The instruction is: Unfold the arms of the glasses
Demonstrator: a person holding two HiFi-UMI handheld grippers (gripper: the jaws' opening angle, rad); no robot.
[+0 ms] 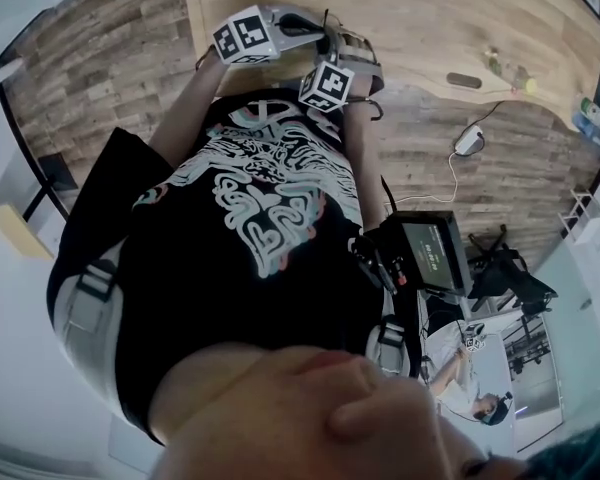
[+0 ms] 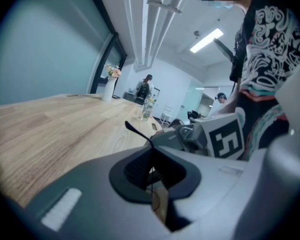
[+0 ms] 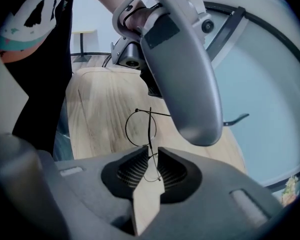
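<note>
The glasses [image 3: 138, 126] are thin black wire with round rims, held over the wooden table [image 3: 102, 114]. My right gripper [image 3: 151, 156] is shut on the wire frame close to one round rim. One arm [image 3: 237, 118] runs off to the right behind the grey body of the left gripper [image 3: 182, 69]. In the left gripper view my left gripper [image 2: 151, 168] is shut on a thin arm whose curved tip [image 2: 135, 131] sticks up past the jaws. In the head view both grippers meet at the table's near edge, left [image 1: 280, 28] and right [image 1: 345, 68]; the glasses are too thin to see there.
On the table [image 1: 430, 8] lie a small dark object [image 1: 463, 80] and a bottle [image 1: 507, 70] to the right. A vase of flowers [image 2: 110, 83] and a bottle [image 2: 147, 107] stand farther along. People stand in the background [image 2: 144, 89].
</note>
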